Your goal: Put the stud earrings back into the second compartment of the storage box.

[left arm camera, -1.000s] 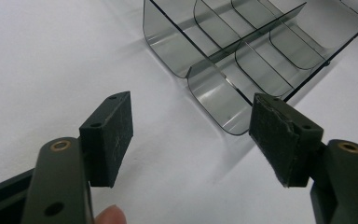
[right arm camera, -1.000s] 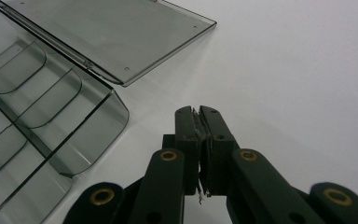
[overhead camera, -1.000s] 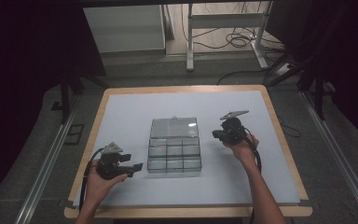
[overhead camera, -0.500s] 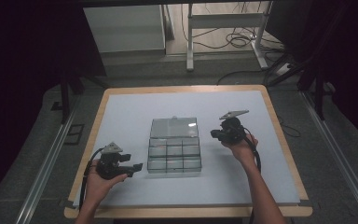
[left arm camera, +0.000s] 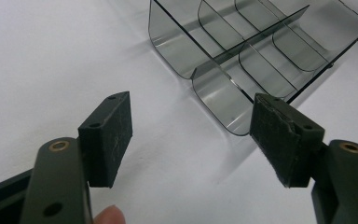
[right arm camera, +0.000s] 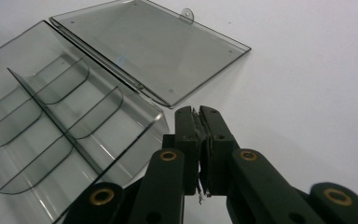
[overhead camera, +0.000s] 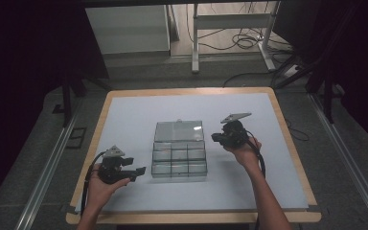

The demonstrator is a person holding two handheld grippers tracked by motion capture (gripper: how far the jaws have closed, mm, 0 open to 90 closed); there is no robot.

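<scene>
The white counter [overhead camera: 124,120] carries one thing, the clear compartment box [overhead camera: 179,160], sitting about at its middle with its lid [overhead camera: 178,131] folded flat open on the far side. Every compartment I can see is bare. I judge that I am at the approach step: the box stands opened and neither tool has taken hold of it. The next move, as I read it, calls for bringing one tool to the lid's far edge, near its small tab [right arm camera: 186,14], to tip it back over the tray while the other steadies the tray wall.

My left forearm comes in low at the near left, its hand holding my left tool [overhead camera: 136,171] level and aimed at the box's near left corner, just beside it, jaws spread wide with nothing between the pads [left arm camera: 116,133]. My right hand [overhead camera: 243,152] hovers just right of the hinge line, my right tool [right arm camera: 201,116] clenched on nothing, pointing toward the box.
</scene>
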